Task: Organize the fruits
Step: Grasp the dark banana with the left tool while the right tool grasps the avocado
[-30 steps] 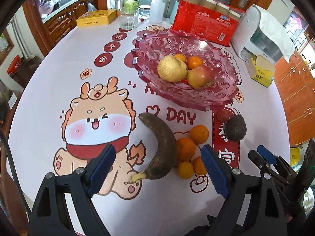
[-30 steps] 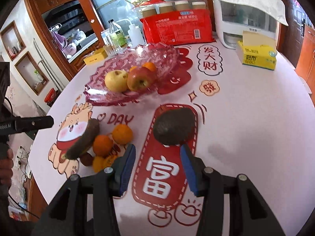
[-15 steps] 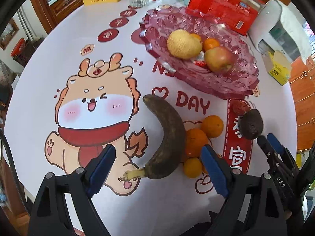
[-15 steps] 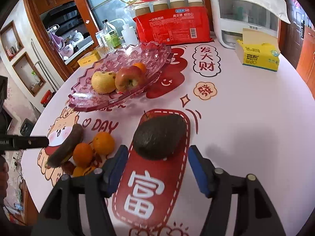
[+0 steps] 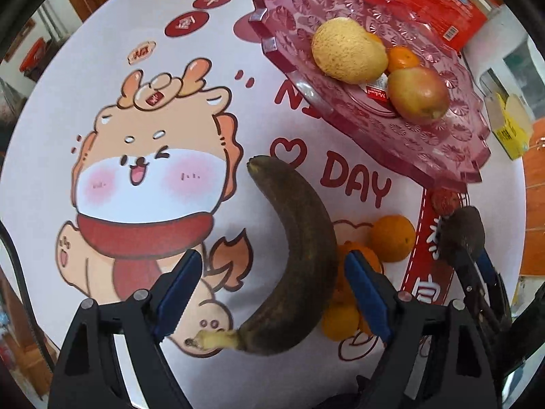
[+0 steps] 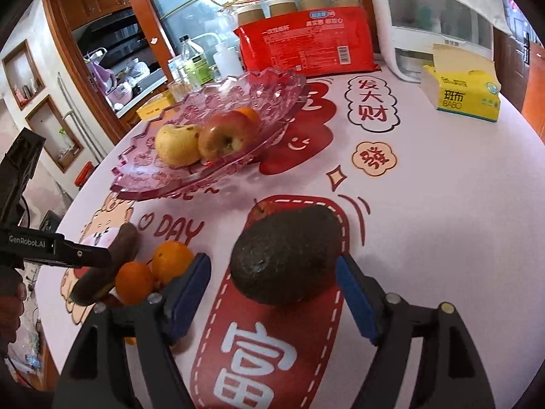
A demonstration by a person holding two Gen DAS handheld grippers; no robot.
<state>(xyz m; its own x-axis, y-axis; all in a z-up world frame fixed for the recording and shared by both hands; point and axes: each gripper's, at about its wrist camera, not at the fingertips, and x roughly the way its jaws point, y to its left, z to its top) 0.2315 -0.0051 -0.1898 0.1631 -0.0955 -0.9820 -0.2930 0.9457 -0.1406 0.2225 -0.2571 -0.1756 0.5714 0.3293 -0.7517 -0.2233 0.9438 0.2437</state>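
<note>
A dark overripe banana (image 5: 299, 255) lies on the printed tablecloth between the open jaws of my left gripper (image 5: 272, 293), not gripped. Several small oranges (image 5: 391, 238) lie just right of it. A dark avocado (image 6: 286, 255) lies between the open jaws of my right gripper (image 6: 272, 293), not gripped; a small red fruit (image 6: 262, 209) sits behind it. The pink glass fruit bowl (image 5: 453, 156) holds a yellow pear (image 5: 347, 54), a red apple (image 5: 417, 93) and an orange (image 5: 403, 59). The banana (image 6: 112, 262) and oranges (image 6: 170, 262) also show in the right wrist view.
A red pack of cups (image 6: 306, 44), a white appliance (image 6: 436, 24) and a yellow tissue box (image 6: 463, 92) stand behind the bowl. Bottles (image 6: 194, 61) stand at the far table edge. The left gripper's body (image 6: 51, 245) reaches in from the left.
Both grippers have moved forward and down. The banana now lies between the left jaws and the avocado between the right jaws. The fruits have not moved.
</note>
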